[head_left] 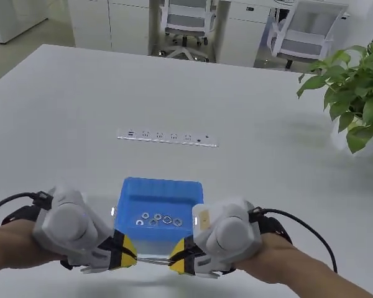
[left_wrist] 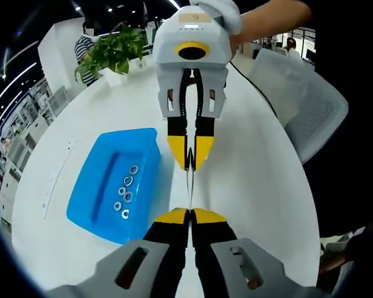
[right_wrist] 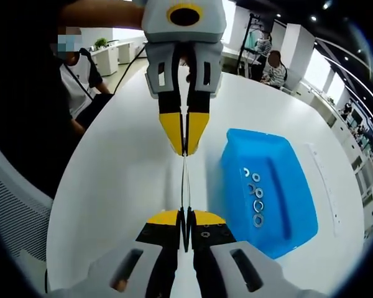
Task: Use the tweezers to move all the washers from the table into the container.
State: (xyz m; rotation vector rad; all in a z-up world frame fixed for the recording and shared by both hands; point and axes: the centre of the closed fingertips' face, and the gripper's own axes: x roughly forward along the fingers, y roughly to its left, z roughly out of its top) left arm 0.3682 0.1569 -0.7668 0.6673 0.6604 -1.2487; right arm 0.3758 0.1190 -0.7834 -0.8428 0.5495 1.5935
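Here left tool [left_wrist: 189,214] and right tool [right_wrist: 185,217] each clamp the tweezers [left_wrist: 189,186], beside the container [head_left: 161,186] holding washers [head_left: 158,219].

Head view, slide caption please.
Left gripper and right gripper pinch the tweezers between them beside the blue container holding washers.

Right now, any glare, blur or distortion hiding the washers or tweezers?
Head view: soft even light, washers distinct in the blue container, tweezers just a thin sliver. Left gripper view: fisheye curves the white table, tweezers faint against it. Right gripper view: same curving, washers legible, no glare on them.
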